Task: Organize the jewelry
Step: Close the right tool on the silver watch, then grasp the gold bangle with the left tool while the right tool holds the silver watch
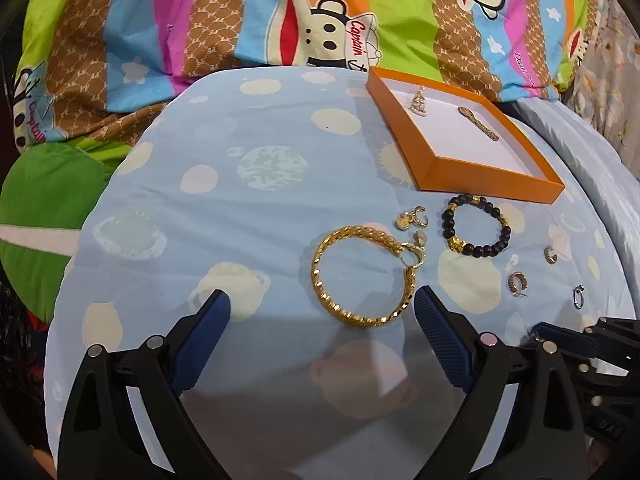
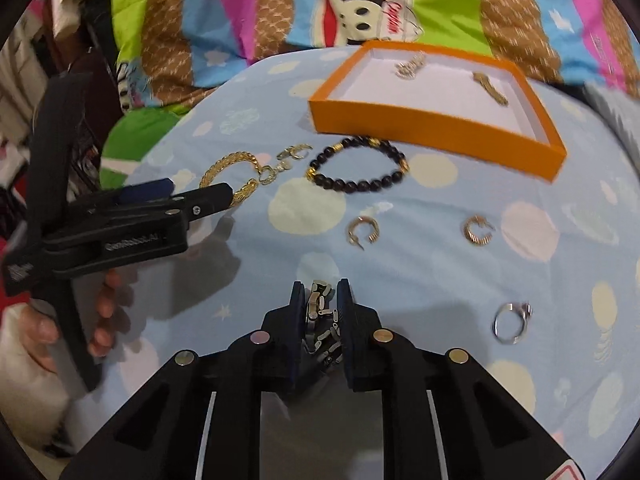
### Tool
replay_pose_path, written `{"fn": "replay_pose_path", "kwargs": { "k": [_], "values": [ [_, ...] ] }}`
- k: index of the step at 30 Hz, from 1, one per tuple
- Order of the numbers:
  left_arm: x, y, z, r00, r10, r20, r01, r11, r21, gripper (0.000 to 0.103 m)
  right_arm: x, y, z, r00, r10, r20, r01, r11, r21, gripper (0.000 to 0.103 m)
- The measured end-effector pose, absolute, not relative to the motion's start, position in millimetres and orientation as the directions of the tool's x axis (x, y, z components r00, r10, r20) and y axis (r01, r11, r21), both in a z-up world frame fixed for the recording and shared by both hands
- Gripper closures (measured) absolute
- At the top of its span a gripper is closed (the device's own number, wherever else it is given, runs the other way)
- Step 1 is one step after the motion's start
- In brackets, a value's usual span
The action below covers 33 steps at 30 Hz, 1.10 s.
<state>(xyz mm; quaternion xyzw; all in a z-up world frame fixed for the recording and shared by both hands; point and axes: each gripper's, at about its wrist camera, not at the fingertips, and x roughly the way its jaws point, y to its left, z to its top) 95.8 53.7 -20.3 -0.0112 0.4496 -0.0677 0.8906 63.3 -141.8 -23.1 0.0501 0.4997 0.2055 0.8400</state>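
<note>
My left gripper [image 1: 323, 300] stands open just above the blue cloth, and the near arc of a gold bangle [image 1: 318, 280] lies between its fingertips, untouched. In the right wrist view, my right gripper [image 2: 320, 286] is shut on a silver link bracelet [image 2: 318, 306] that bunches up between the pads. An orange box [image 1: 480, 182] with a white floor sits at the back right and holds a sparkly piece [image 1: 418, 100] and a gold bar clip [image 1: 478, 124]. A black bead bracelet [image 1: 446, 220] with gold charms lies in front of the box.
Small gold earrings [image 1: 412, 216] lie beside the bangle. Two hoop earrings [image 2: 360, 232] [image 2: 478, 230] and a silver ring [image 2: 512, 318] are scattered on the cloth to the right. A striped cartoon blanket [image 1: 280, 20] lies behind. A person's hand [image 2: 104, 304] holds the left gripper.
</note>
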Motion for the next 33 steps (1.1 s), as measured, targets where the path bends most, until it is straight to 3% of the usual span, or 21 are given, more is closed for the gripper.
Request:
{"fn": "replay_pose_path", "kwargs": {
  "k": [10, 13, 15, 18, 33],
  "values": [
    [117.0, 29.5, -26.7, 0.565, -0.148, -0.812, 0.238, 0.971, -0.012, 0.008, 58.1, -152.2, -25.7, 0.414, 0.433, -0.800, -0.248, 0.900, 0.359, 0.088],
    [113.7, 31.1, -24.9, 0.575, -0.171, -0.800, 0.254, 0.967, -0.025, 0.019, 58.1, -156.1, -26.0, 0.415, 0.445, -0.794, -0.248, 0.895, 0.372, 0.088],
    [108.0, 31.5, -23.1, 0.584, -0.179, -0.792, 0.266, 0.964, -0.022, 0.034, 57.5, -158.0, -26.4, 0.417, 0.450, -0.790, -0.246, 0.892, 0.378, 0.088],
    [97.0, 32.3, -20.8, 0.589, -0.201, -0.783, 0.278, 0.960, -0.037, 0.047, 57.5, -159.4, -26.5, 0.420, 0.456, -0.785, -0.244, 0.890, 0.386, 0.088],
    [54.2, 25.5, 12.3, 0.619, -0.281, -0.734, 0.284, 0.951, -0.124, 0.049, 36.5, -187.4, 7.3, 0.494, 0.512, -0.703, -0.230, 0.856, 0.463, 0.088]
  ]
}}
